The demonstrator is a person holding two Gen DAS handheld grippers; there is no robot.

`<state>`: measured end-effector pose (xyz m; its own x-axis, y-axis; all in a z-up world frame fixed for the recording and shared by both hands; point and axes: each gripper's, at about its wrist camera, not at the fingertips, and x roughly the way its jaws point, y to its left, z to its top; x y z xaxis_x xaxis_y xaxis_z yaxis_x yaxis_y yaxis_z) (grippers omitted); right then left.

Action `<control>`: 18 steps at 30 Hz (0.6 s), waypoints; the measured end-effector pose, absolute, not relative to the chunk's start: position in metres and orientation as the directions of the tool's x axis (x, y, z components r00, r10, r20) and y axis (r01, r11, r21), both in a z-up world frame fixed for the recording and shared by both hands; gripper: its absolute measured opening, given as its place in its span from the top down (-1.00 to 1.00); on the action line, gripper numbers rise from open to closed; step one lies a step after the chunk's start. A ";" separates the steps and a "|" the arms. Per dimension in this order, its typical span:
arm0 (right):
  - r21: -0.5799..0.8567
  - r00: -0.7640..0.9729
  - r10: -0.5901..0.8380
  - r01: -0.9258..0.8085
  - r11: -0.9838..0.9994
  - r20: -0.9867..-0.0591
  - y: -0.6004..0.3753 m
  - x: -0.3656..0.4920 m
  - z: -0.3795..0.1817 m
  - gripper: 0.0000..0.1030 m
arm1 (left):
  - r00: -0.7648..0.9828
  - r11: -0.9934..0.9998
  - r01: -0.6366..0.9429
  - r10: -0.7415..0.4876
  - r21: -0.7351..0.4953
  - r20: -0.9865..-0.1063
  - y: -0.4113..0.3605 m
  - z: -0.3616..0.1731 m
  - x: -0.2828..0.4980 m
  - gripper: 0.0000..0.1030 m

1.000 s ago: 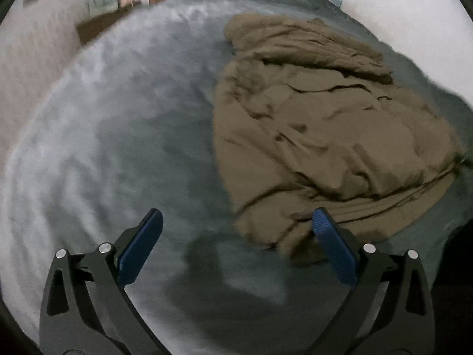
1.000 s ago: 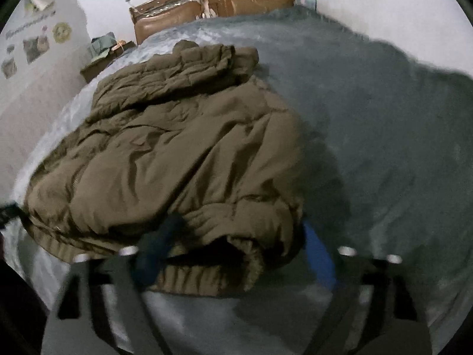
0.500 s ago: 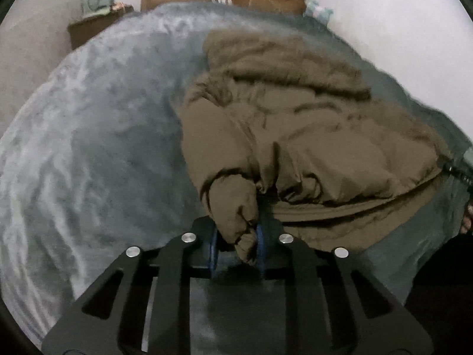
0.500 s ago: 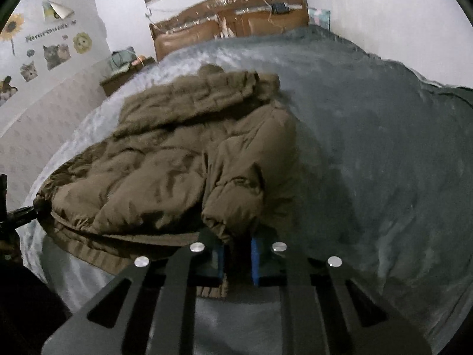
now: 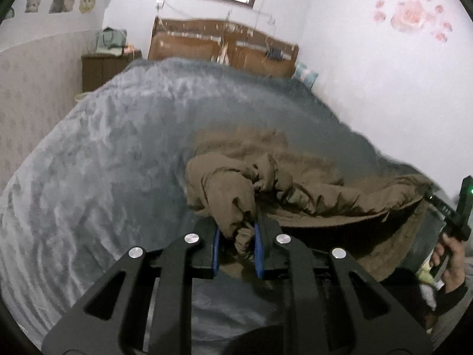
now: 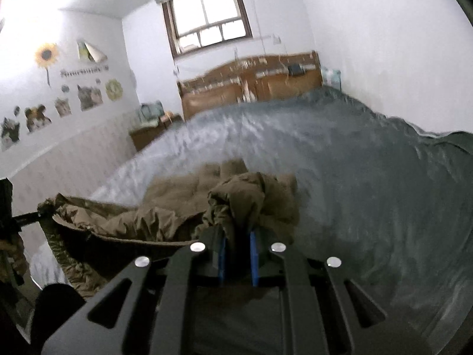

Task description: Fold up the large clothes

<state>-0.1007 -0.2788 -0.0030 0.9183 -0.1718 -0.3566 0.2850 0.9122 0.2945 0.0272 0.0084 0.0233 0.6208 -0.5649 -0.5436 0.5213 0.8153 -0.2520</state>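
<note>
A wooden headboard (image 5: 221,50) and a window (image 6: 207,20) stand beyond the grey bed (image 5: 103,162). The left gripper (image 5: 236,245) and the right gripper (image 6: 238,257) each have their fingers clenched on a bunch of the brown jacket (image 5: 310,183).

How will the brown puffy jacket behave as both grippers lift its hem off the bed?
Likely floppy: the brown puffy jacket sags between the left gripper and right gripper. Probably light but bulky, given its puffed quilting. Its thick bunched fabric may slip.

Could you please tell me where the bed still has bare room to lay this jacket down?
The grey blanket is bare between the brown jacket and the headboard, and towards the nightstand side. The near edge is crowded with the bunched jacket.
</note>
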 end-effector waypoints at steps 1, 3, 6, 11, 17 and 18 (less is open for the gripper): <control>0.300 0.924 -0.174 0.282 0.911 -0.342 -0.278 -0.105 0.003 0.77 | 0.625 0.813 0.523 -0.570 -0.255 -0.533 0.010 0.029 0.023 0.69; 0.307 0.933 -0.177 0.276 0.911 -0.314 -0.278 -0.111 0.012 0.77 | 0.640 0.813 0.526 -0.572 -0.250 -0.513 0.011 0.041 0.016 0.69; 0.321 0.935 -0.176 0.276 0.906 -0.309 -0.284 -0.101 0.019 0.77 | 0.646 0.823 0.519 -0.556 -0.233 -0.523 0.003 0.042 0.030 0.66; 0.383 0.916 -0.185 0.323 0.865 -0.356 -0.307 -0.048 0.006 0.75 | 0.632 0.858 0.435 -0.506 -0.272 -0.586 -0.030 0.018 0.110 0.62; 0.414 0.828 -0.212 0.461 0.785 -0.520 -0.357 0.052 -0.041 0.69 | 0.576 0.901 0.364 -0.416 -0.235 -0.704 -0.083 -0.036 0.204 0.52; 0.381 0.792 -0.216 0.489 0.785 -0.572 -0.364 0.073 -0.056 0.68 | 0.562 0.908 0.343 -0.404 -0.241 -0.722 -0.088 -0.052 0.221 0.45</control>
<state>0.0729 -0.3635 -0.0560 0.7916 -0.2156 -0.5718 0.4887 0.7851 0.3806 0.2211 -0.0877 -0.0516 0.5616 -0.4037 -0.7222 0.3430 0.9079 -0.2409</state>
